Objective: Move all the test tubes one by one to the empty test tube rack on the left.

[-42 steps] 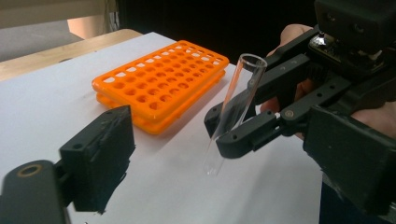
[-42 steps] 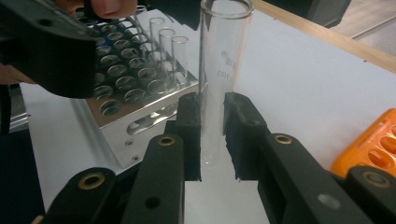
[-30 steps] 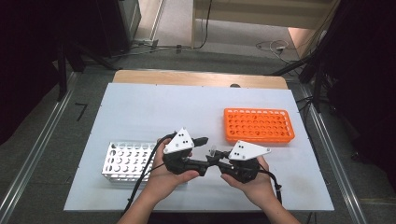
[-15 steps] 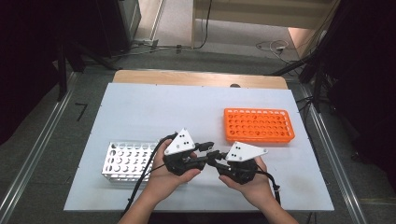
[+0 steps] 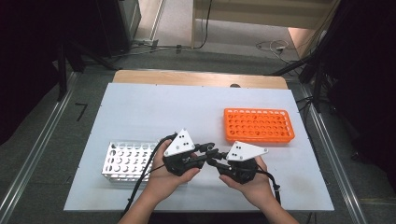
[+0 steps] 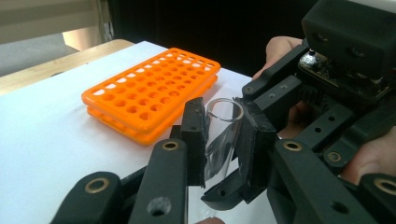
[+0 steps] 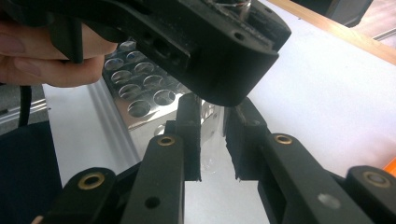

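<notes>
A clear glass tube, empty, stands at the centre of the left gripper view, a little tilted, open mouth up. It sits pinched between two black pads, which press on its sides; its rim rises just above them. In the right gripper view the tube shows at mid-frame, again clamped between two pads. In the high view it is too small to make out.

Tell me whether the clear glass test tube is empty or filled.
Empty: the clear glass test tube, clamped between the left gripper pads, shows no liquid inside.
</notes>
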Demonstrator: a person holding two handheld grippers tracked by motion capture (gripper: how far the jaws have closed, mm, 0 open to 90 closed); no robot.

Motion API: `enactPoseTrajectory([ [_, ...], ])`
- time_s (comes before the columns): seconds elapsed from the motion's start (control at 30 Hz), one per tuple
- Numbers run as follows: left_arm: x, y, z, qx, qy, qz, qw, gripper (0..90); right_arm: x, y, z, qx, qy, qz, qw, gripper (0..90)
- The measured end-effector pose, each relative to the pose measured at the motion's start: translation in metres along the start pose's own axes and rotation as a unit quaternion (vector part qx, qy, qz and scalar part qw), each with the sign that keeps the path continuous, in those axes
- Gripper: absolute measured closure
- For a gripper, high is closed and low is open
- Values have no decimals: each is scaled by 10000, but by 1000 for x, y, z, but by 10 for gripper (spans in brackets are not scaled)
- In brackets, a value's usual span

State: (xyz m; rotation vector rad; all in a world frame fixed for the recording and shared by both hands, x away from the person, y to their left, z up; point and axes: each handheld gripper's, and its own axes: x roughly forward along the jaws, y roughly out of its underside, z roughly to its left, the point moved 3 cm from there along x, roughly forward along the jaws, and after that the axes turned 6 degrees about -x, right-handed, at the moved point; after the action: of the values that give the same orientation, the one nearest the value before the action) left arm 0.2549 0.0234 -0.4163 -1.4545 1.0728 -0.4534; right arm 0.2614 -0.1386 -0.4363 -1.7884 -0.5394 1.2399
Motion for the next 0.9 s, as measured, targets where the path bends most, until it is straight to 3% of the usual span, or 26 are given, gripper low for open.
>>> enactPoseTrajectory([
  [0.17,-2,-1,1,23,-40,-45,10000,755,0,0,0,37,-9,-66,10000,676],
  [0.5,-14,-5,9,-6,-179,-150,9997,757,-4,-1,-1,60,-152,-343,9993,324],
  [0.63,-24,-7,14,-51,-269,-229,9994,757,-10,1,-5,117,-24,-399,9991,169],
  [0.9,-42,-9,22,-39,-422,-233,9988,757,-26,15,-19,364,2,-468,9982,6],
])
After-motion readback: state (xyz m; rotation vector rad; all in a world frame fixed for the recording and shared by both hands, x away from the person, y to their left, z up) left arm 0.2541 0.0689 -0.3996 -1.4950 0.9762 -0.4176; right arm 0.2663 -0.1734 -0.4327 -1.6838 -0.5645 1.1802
